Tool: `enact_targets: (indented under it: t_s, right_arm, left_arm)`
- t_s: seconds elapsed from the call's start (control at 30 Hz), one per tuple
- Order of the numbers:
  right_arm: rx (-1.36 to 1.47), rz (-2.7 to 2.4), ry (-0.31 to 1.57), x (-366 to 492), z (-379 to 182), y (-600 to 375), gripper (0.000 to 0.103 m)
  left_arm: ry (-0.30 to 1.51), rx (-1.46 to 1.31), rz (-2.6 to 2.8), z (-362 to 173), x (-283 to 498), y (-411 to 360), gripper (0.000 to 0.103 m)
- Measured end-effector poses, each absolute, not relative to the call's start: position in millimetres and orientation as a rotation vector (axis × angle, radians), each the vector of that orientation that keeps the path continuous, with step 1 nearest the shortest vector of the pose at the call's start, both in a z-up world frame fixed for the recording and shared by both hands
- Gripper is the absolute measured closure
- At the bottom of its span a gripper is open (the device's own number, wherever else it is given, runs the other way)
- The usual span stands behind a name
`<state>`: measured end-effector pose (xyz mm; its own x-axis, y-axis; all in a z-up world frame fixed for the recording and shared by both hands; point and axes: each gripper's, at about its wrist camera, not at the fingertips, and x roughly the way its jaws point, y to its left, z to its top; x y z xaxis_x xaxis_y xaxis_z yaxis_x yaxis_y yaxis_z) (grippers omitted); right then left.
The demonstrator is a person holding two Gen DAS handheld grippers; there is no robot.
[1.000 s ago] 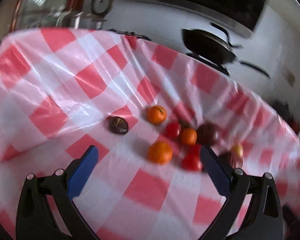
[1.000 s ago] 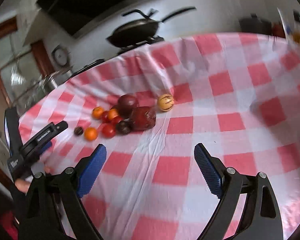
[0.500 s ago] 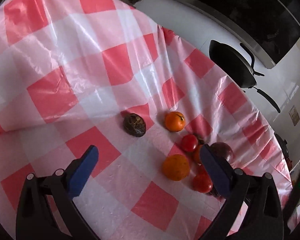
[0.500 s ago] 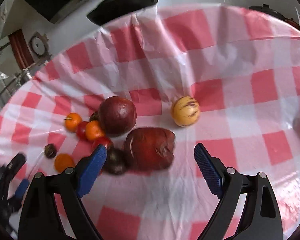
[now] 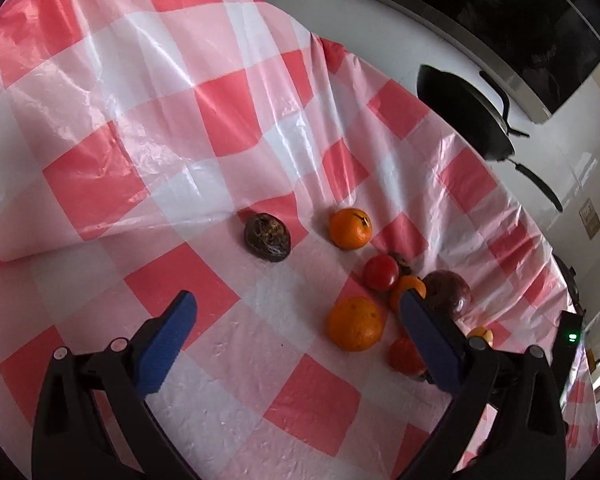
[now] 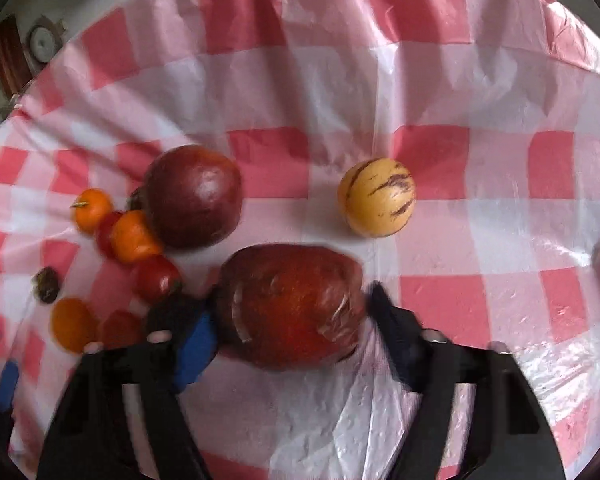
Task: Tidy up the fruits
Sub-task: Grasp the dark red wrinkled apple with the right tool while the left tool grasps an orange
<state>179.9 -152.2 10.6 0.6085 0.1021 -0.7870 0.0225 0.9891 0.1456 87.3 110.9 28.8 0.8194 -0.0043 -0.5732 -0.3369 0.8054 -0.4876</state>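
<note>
In the right wrist view, my right gripper (image 6: pixel 288 312) has its blue pads against both sides of a large wrinkled red fruit (image 6: pixel 296 304) on the checked cloth. A dark round fruit (image 6: pixel 194 196) and a striped yellow fruit (image 6: pixel 376 196) lie beyond it. Small oranges (image 6: pixel 134 236) and tomatoes (image 6: pixel 156 276) cluster at left. In the left wrist view, my left gripper (image 5: pixel 296 312) is open and empty above the cloth. A big orange (image 5: pixel 354 323) lies between its fingers, farther on. A dark wrinkled fruit (image 5: pixel 267 237), an orange (image 5: pixel 350 228) and a tomato (image 5: pixel 381 272) lie beyond.
A red-and-white checked plastic tablecloth (image 5: pixel 140 140) covers the round table. A black wok (image 5: pixel 468 120) sits on the white counter behind the table edge. My right gripper's body (image 5: pixel 568 344) shows at the far right of the left wrist view.
My right gripper moved down and forward and closed its fingers onto the large red fruit. My left gripper drew a little closer to the fruits and stayed open.
</note>
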Motion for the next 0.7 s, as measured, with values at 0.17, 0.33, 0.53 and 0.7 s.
enact_targets:
  t_s: [0.17, 0.33, 0.53, 0.7]
  right_arm:
    - [0.343, 0.017, 0.851, 147, 10, -202, 0.044]
    - [0.557, 0.021, 0.798, 119, 1, -241, 0.043]
    - [0.536, 0.027, 0.782, 123, 5, -233, 0.043]
    - [0.515, 0.038, 0.786, 121, 7, -230, 0.043]
  left_arm:
    - [0.651, -0.537, 0.163, 29, 94, 99, 0.002]
    - [0.687, -0.362, 0.142, 33, 104, 69, 0.002]
    - [0.751, -0.344, 0.16, 26, 133, 62, 0.002]
    - [0.846, -0.325, 0.175, 15, 162, 61, 0.026]
